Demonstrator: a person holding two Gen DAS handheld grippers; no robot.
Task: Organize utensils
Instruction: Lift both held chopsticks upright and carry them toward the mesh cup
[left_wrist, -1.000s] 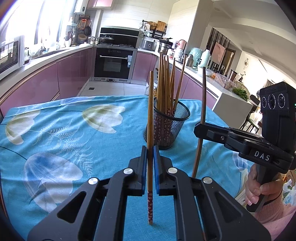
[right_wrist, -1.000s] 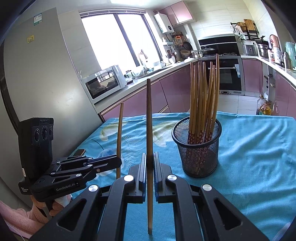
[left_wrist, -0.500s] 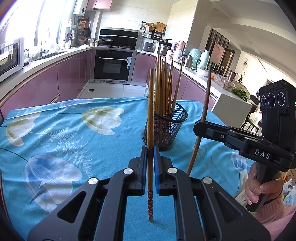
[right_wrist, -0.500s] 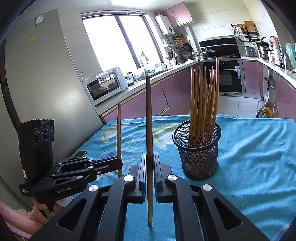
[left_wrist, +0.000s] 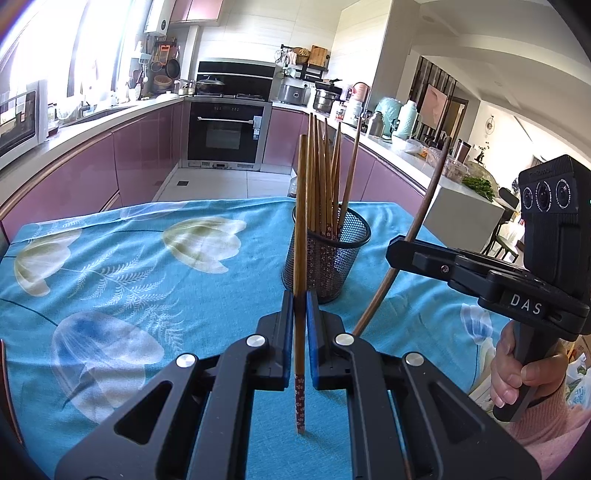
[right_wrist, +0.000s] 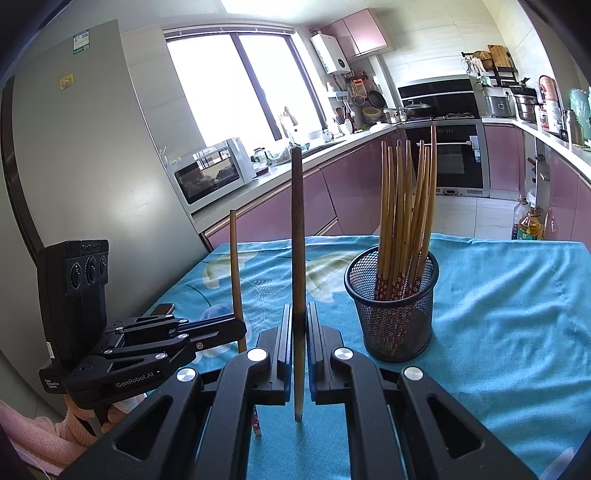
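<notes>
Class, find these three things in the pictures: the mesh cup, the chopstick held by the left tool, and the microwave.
mesh cup (right_wrist: 397, 332), right wrist view, on its front wall.
chopstick held by the left tool (left_wrist: 301, 221), left wrist view, on the bare wooden shaft above the tool.
microwave (right_wrist: 210, 175), right wrist view, on its door.

Right gripper (left_wrist: 399, 254) side label: is reading "DAS".
Left gripper (right_wrist: 236, 328) arm print: is reading "GenRobot.AI".

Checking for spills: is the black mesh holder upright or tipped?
Upright: the black wire-mesh holder stands on its base on the blue cloth, wooden chopsticks pointing up.
</notes>
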